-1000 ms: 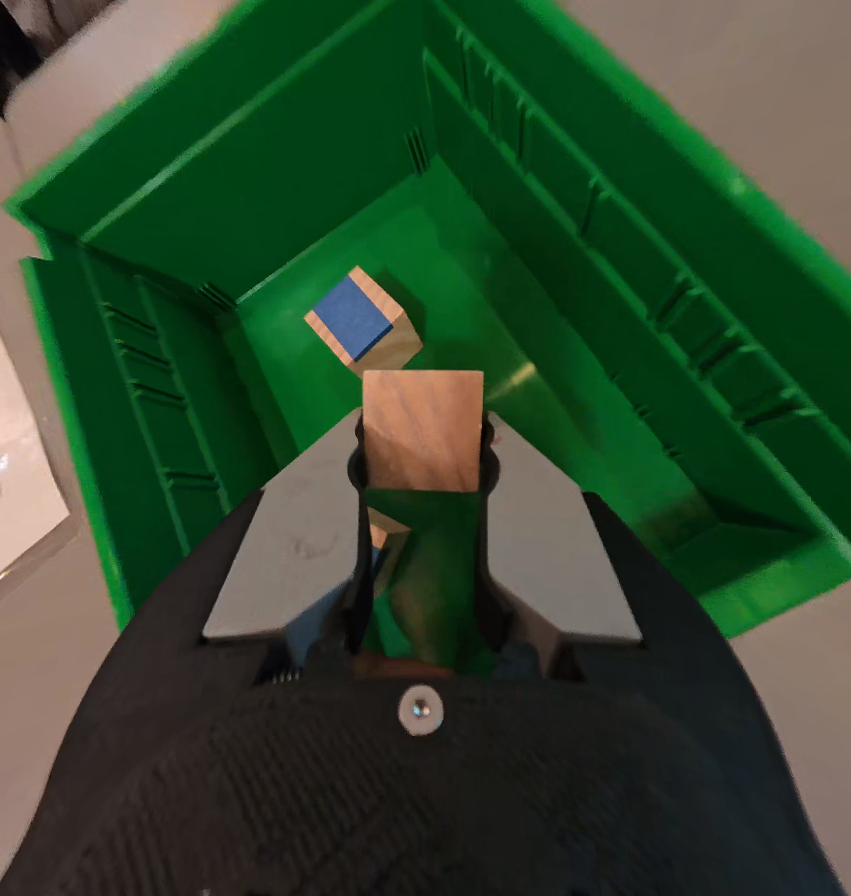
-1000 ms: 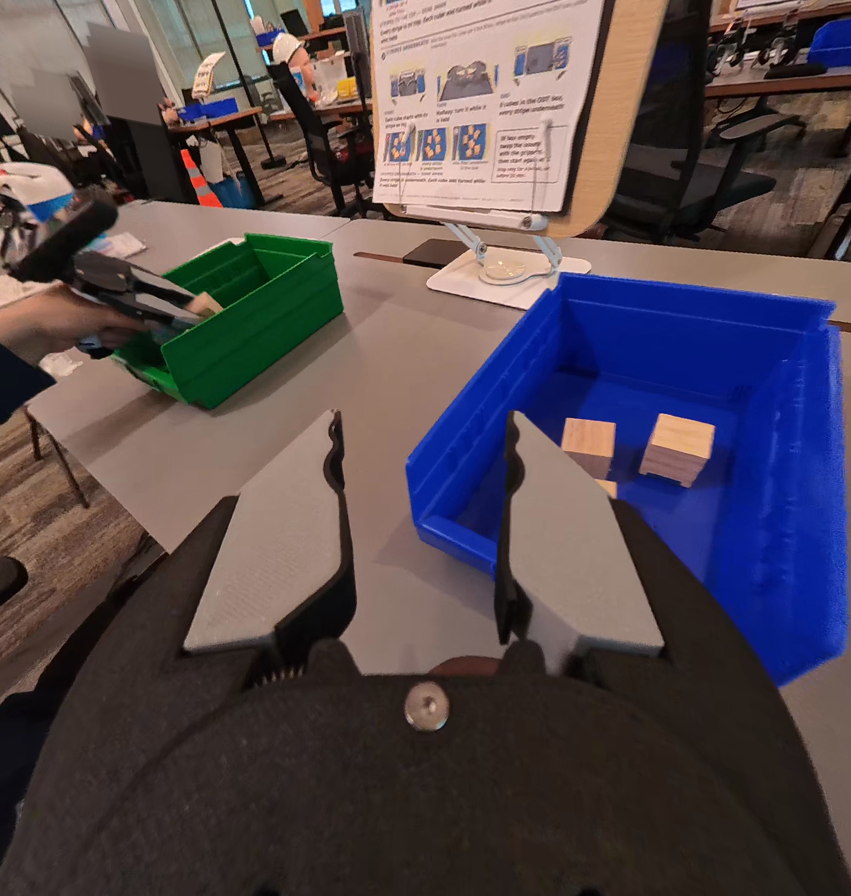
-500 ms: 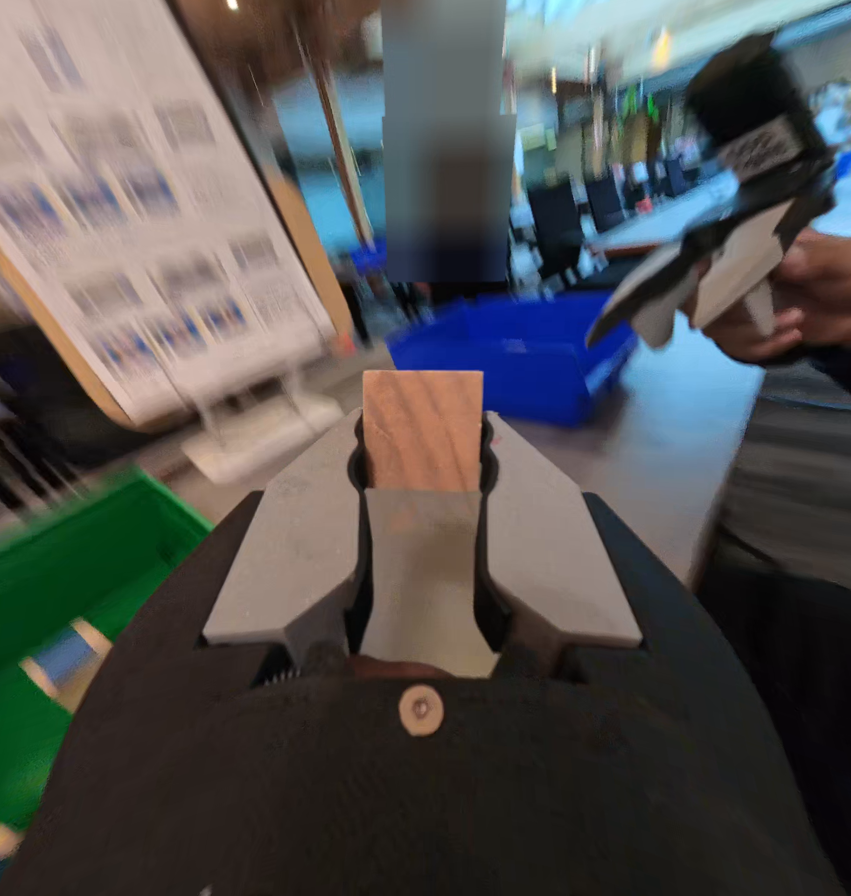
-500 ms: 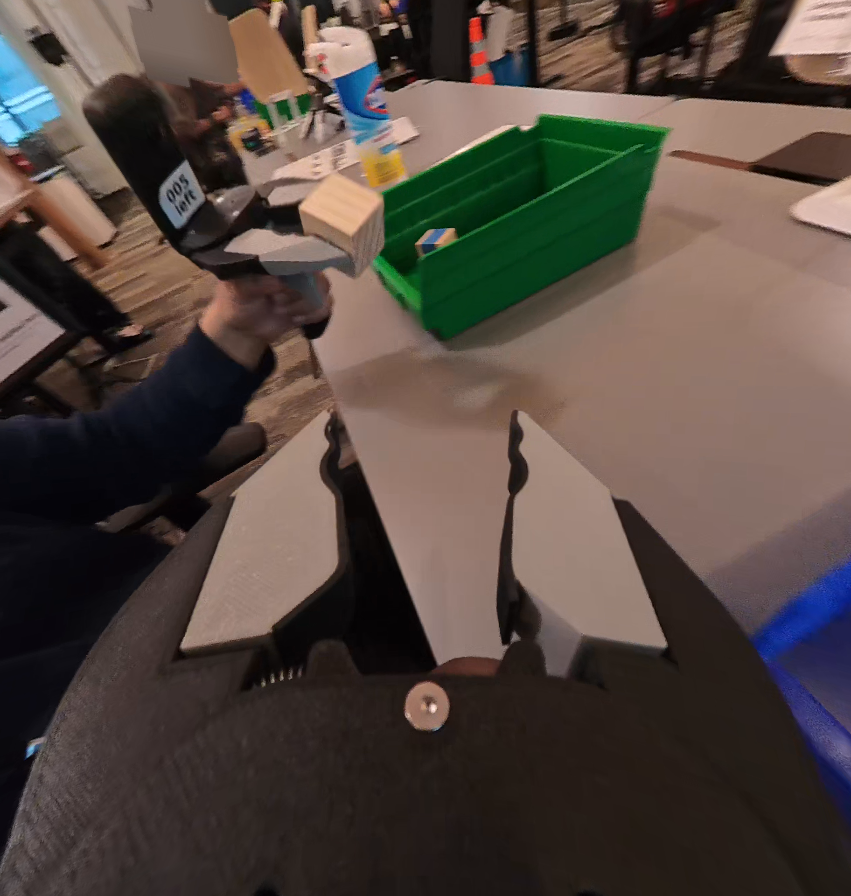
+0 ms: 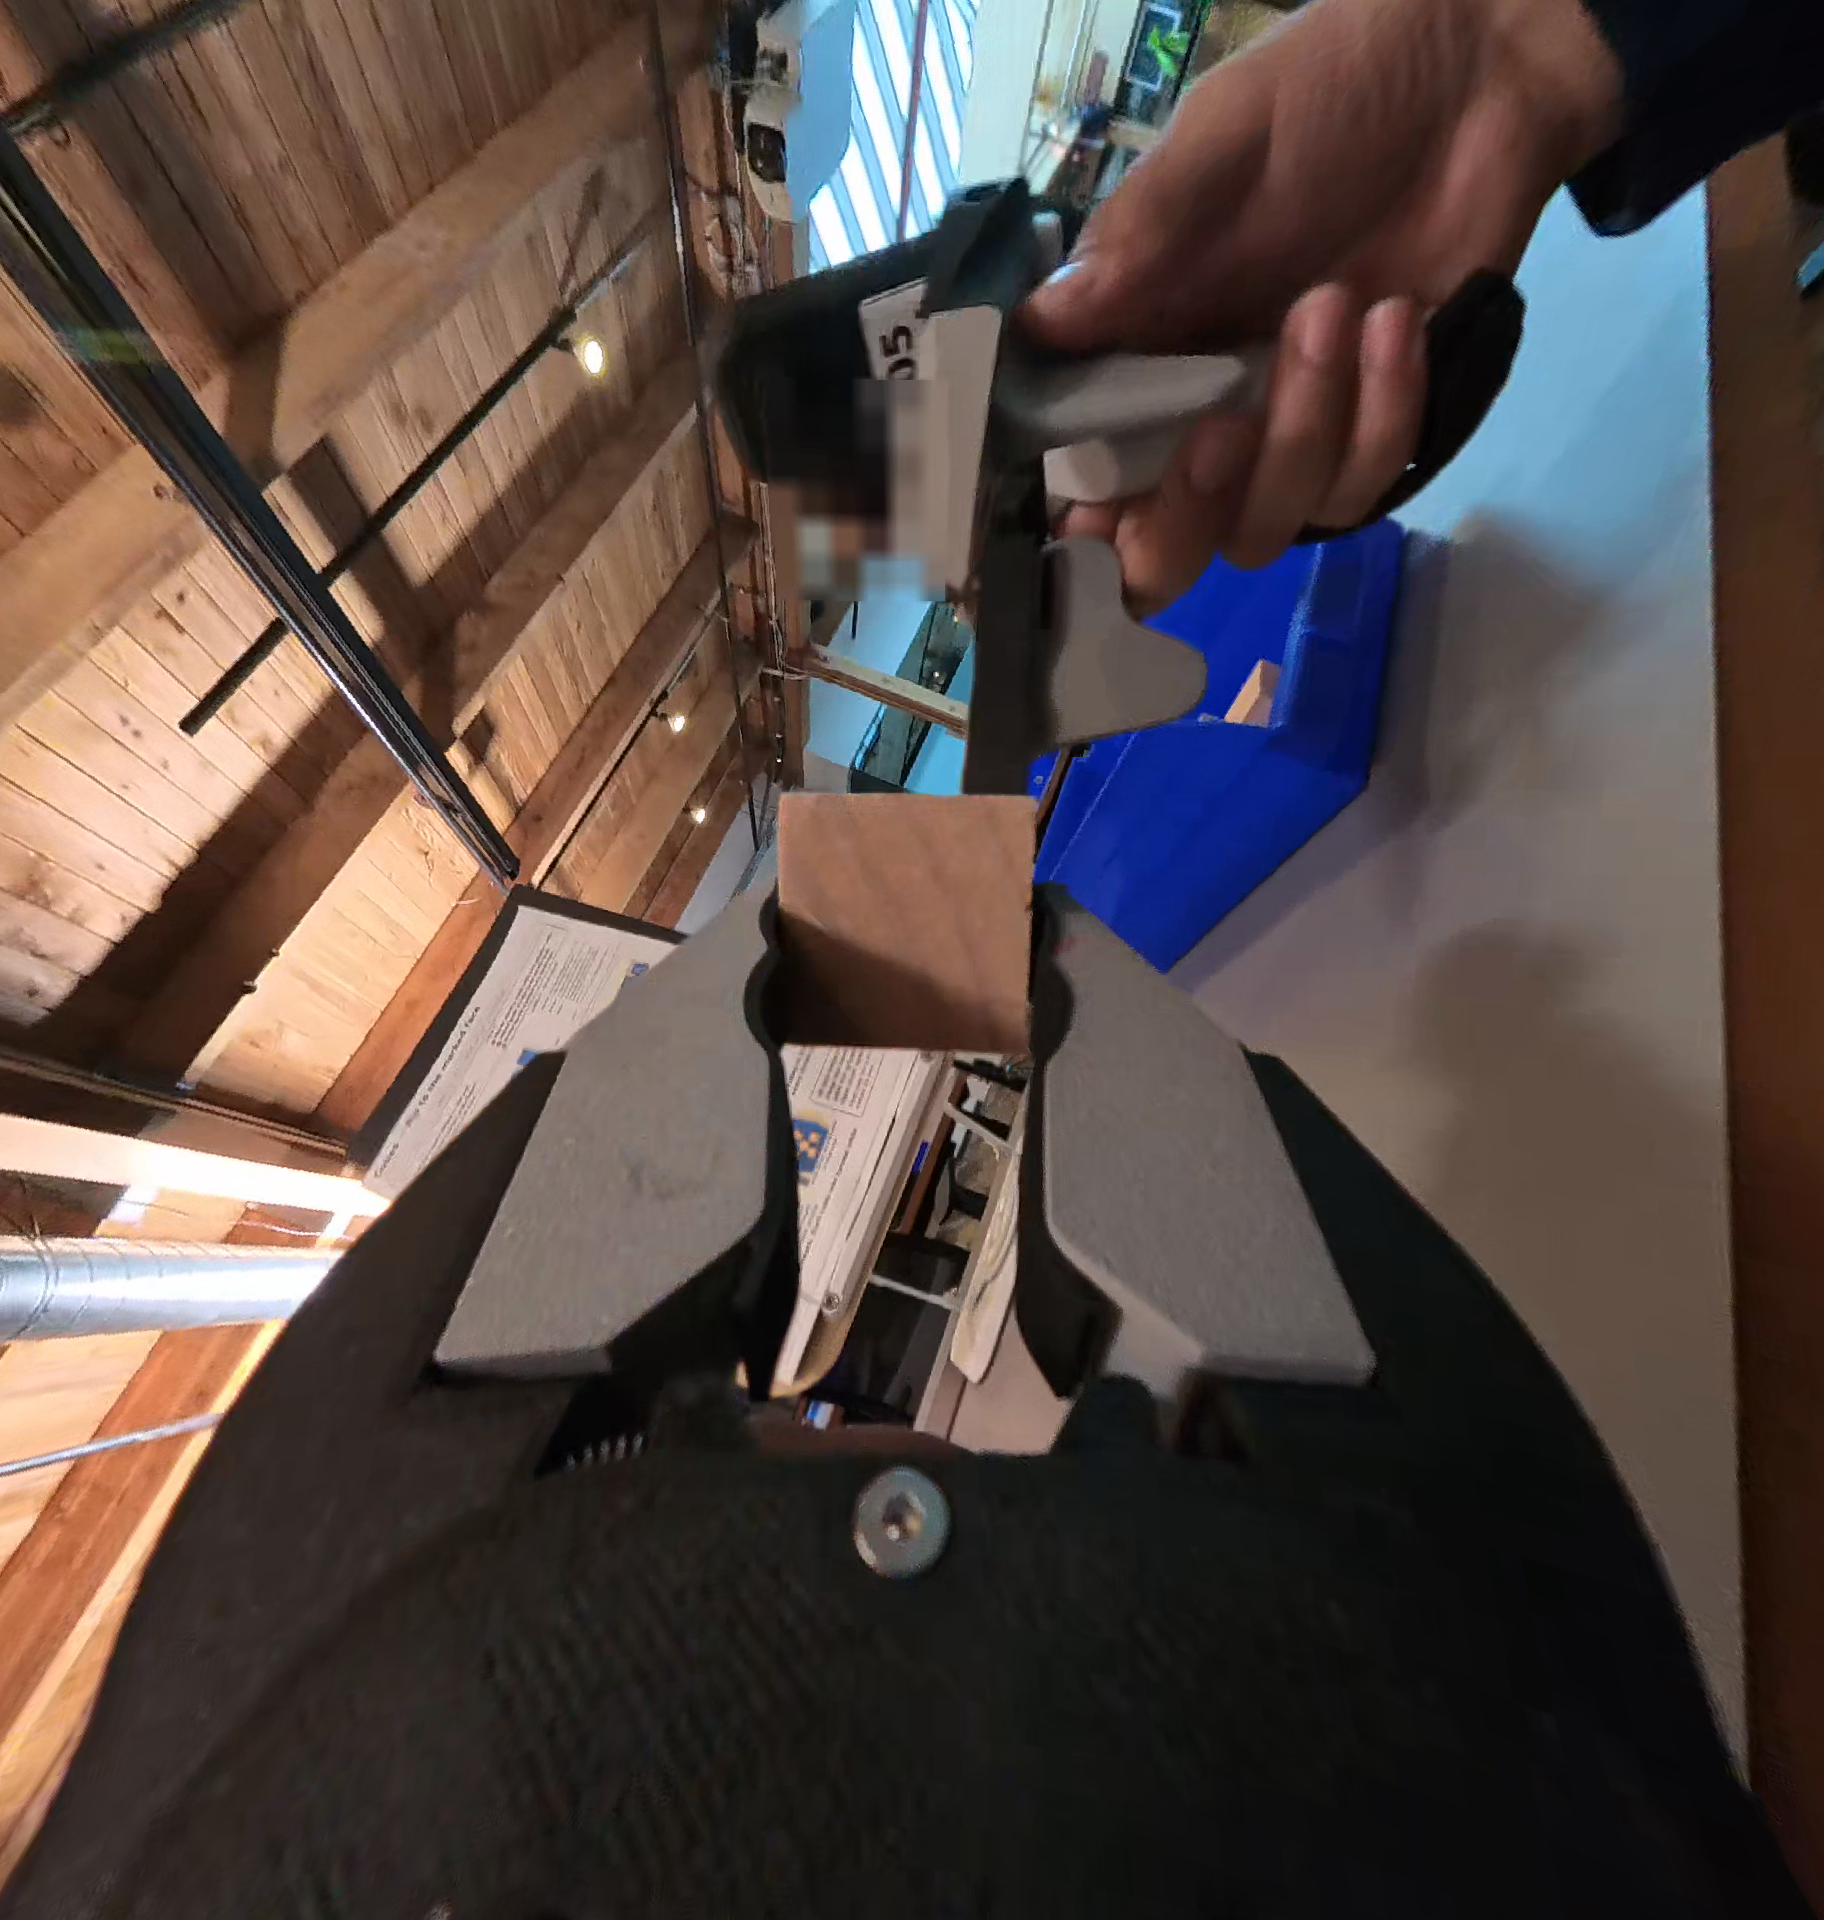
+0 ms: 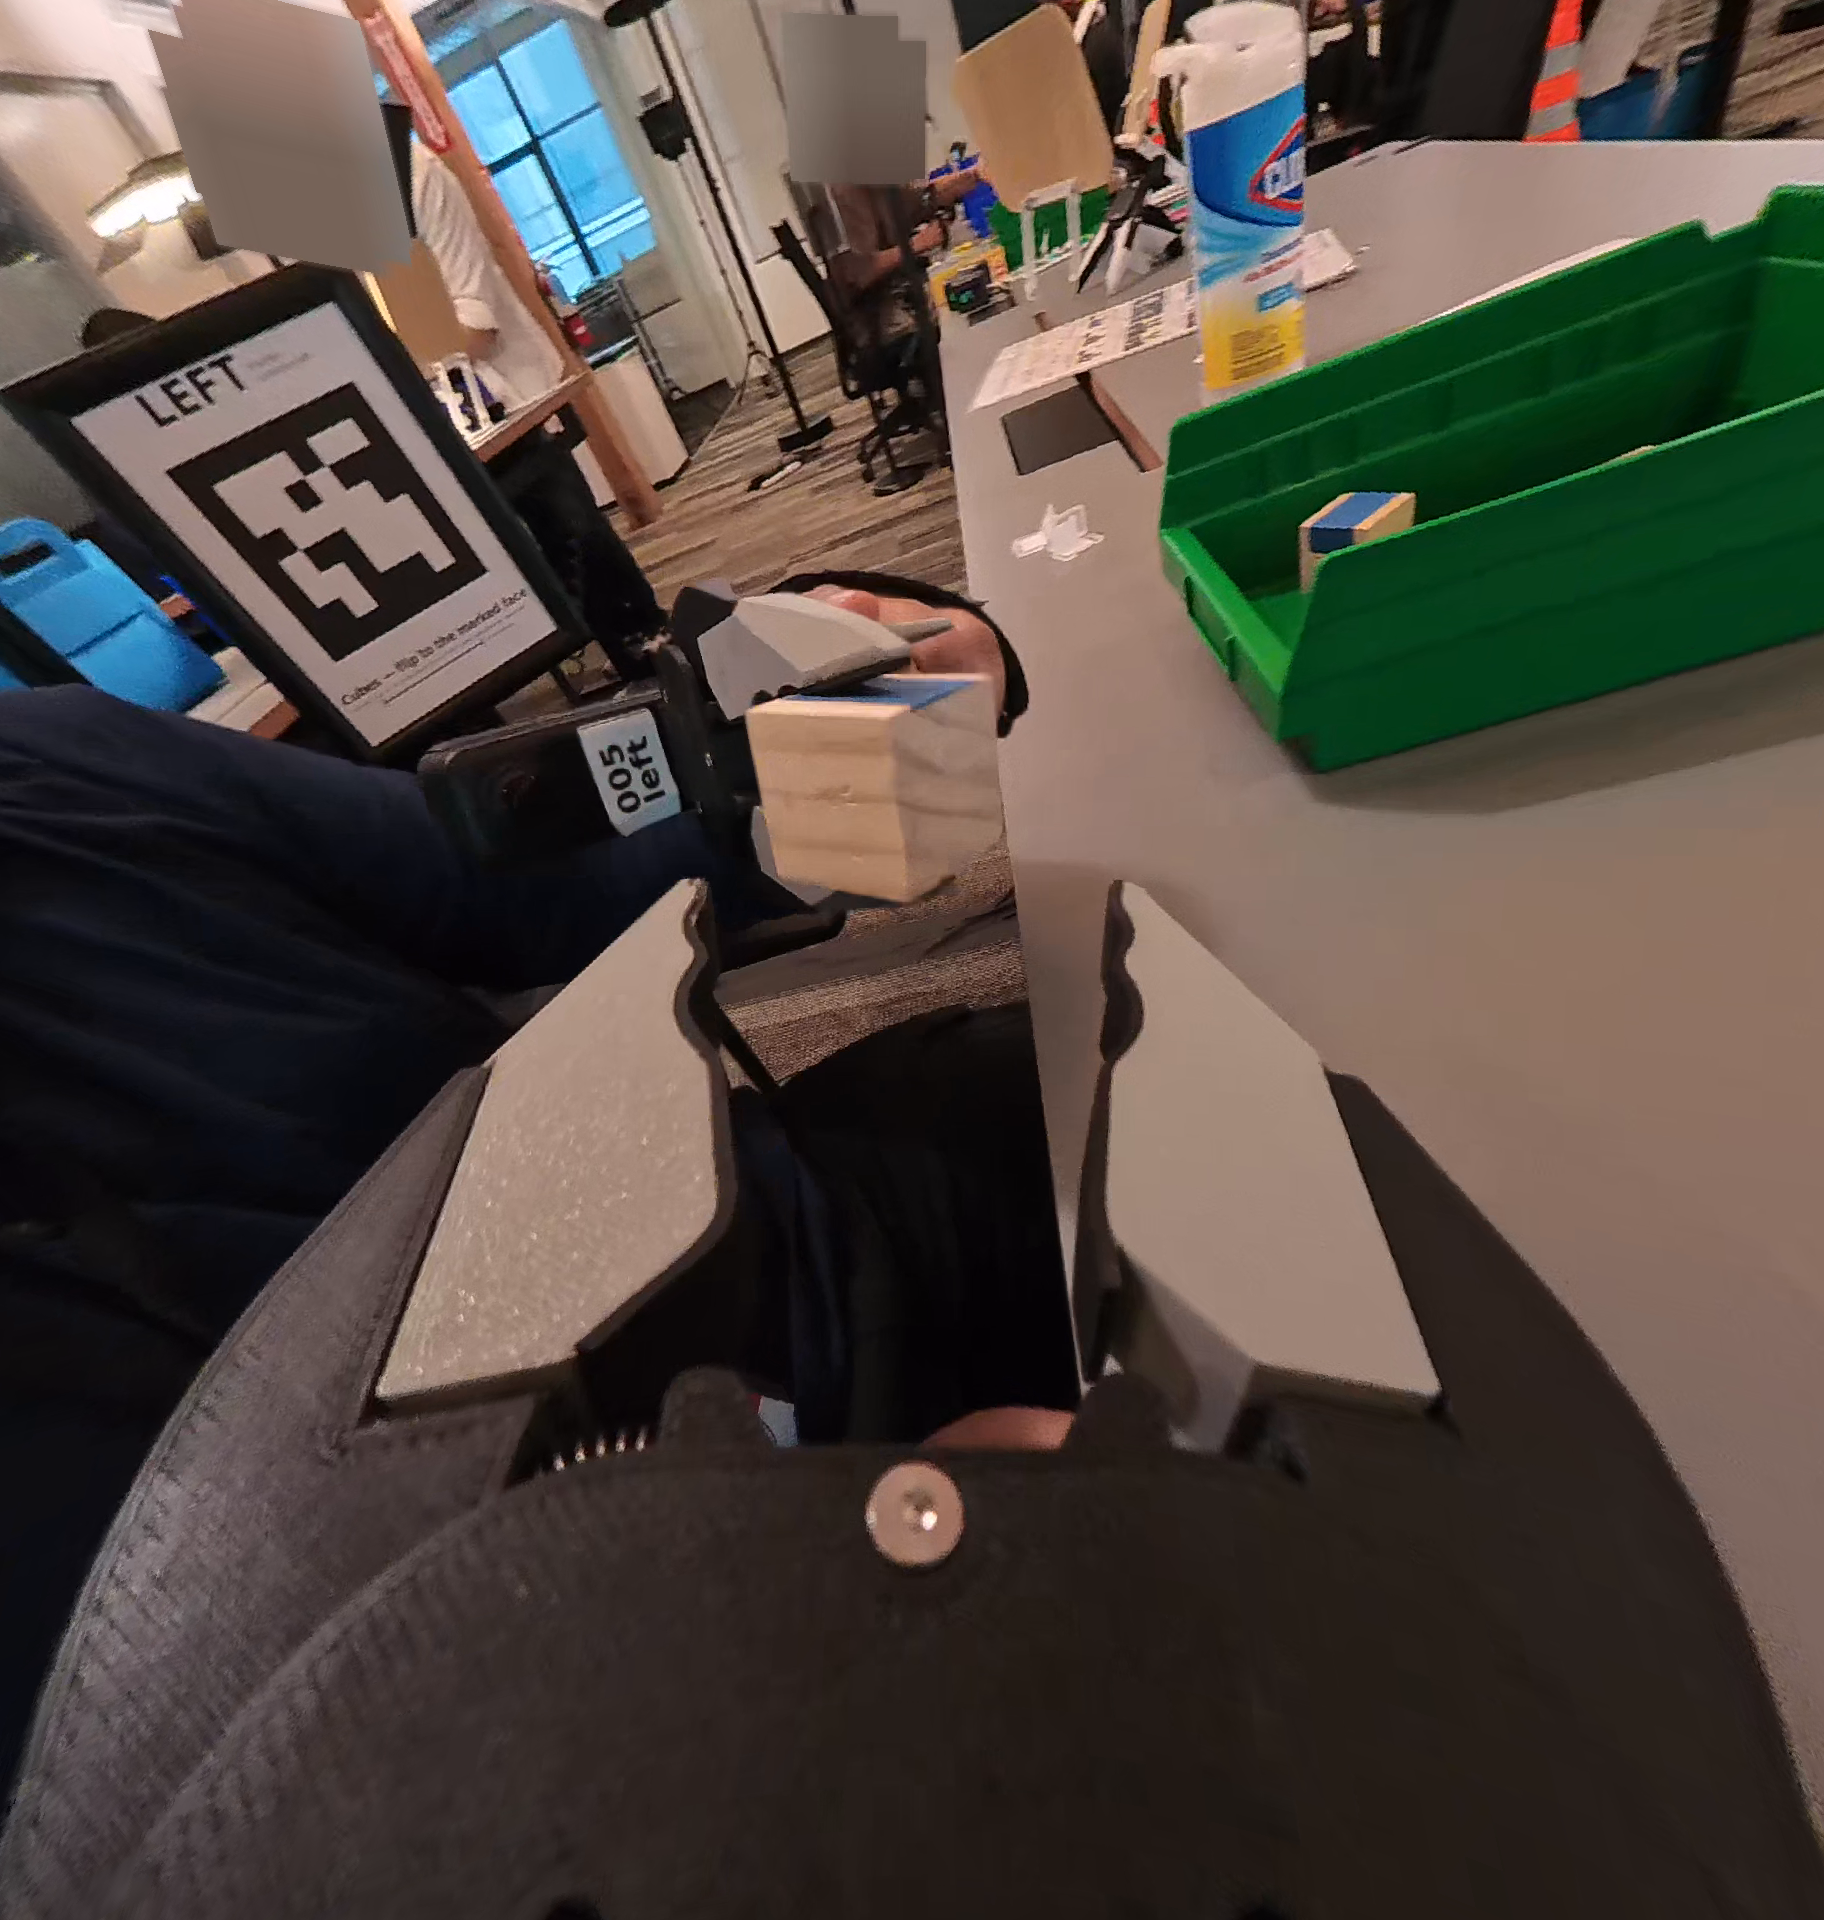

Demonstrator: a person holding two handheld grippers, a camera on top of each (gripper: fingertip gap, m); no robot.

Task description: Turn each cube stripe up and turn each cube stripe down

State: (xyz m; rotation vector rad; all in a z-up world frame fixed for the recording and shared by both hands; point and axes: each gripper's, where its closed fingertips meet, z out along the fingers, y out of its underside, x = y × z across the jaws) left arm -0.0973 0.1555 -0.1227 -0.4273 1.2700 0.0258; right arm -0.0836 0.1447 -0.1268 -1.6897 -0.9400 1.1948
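Observation:
My left gripper (image 5: 903,935) is shut on a plain-sided wooden cube (image 5: 903,914) and holds it in the air, rolled on its side. In the right wrist view the left gripper (image 6: 835,769) holds that cube (image 6: 877,800) off the table's edge, with a blue stripe (image 6: 934,691) on the top face. My right gripper (image 6: 908,935) is open and empty, just short of the cube. Its fingers (image 5: 1116,655) show close beyond the cube in the left wrist view. Another cube (image 6: 1355,530) lies stripe up in the green bin (image 6: 1510,644).
The blue bin (image 5: 1220,800) stands on the grey table (image 6: 1459,1039) behind the right gripper. A wipes canister (image 6: 1246,197) stands behind the green bin. A framed marker sign (image 6: 295,520) stands on the floor at the left. A dark sleeve (image 6: 212,883) lies beside it.
My left gripper lifted the cube out of the green bin, swung it towards the right gripper and rolled sideways. My right gripper turned from the blue bin to face the cube.

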